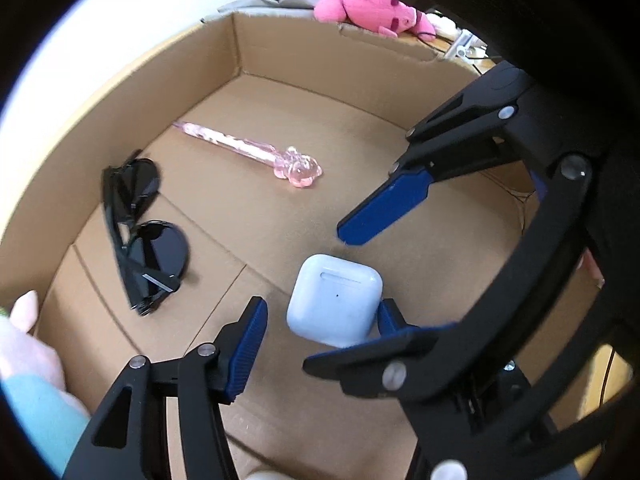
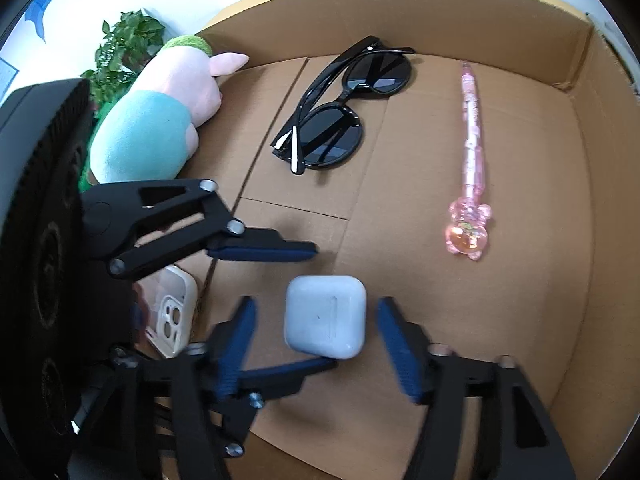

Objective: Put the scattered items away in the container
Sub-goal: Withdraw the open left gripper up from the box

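Both claws hung inside the box (image 2: 400, 8), jaws apart. The earbud case (image 2: 325, 316) lay on the box floor between the right claw (image 2: 316, 344) fingers without touching them; in the left view one finger of the left claw (image 1: 320, 320) seemed to touch it. Sunglasses (image 2: 340, 116) and pen (image 2: 472, 152) lay farther in. A phone case (image 2: 174, 312) was half hidden behind the left claw.

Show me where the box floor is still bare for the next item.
Bare floor lies past the pink pen toward the cardboard box wall, and between pen and sunglasses. Crowded: both open grippers, left and right, flank the white earbuds case; a phone case sits beside them.
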